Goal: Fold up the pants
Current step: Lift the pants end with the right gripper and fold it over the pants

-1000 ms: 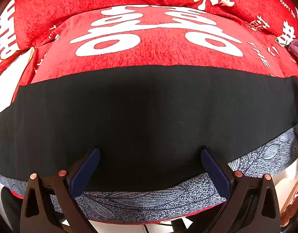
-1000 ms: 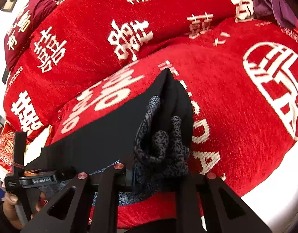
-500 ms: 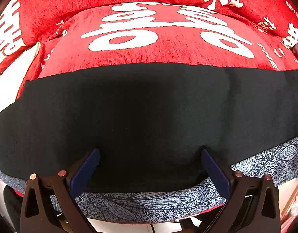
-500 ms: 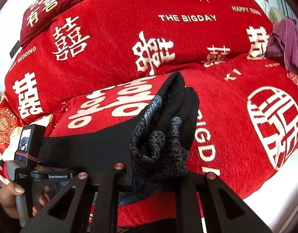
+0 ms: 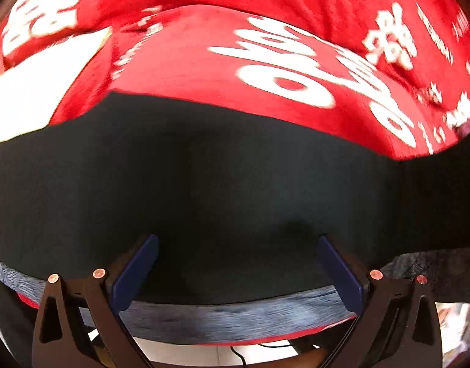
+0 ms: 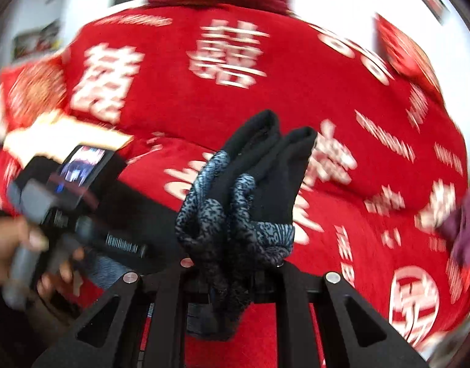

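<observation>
On the red printed bedspread (image 5: 204, 70), black patterned-lined pants (image 5: 235, 184) lie under the wide-spread left gripper (image 5: 235, 263); the right gripper (image 6: 235, 263) pinches their bunched end

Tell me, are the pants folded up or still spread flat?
Partly folded. One bunched end is pinched in the right claw, while the rest of the pants lies flat on the red blanket.

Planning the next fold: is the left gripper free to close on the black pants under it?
Probably yes: the left gripper is open, with the black pants spread flat right beneath it and nothing lying between.
</observation>
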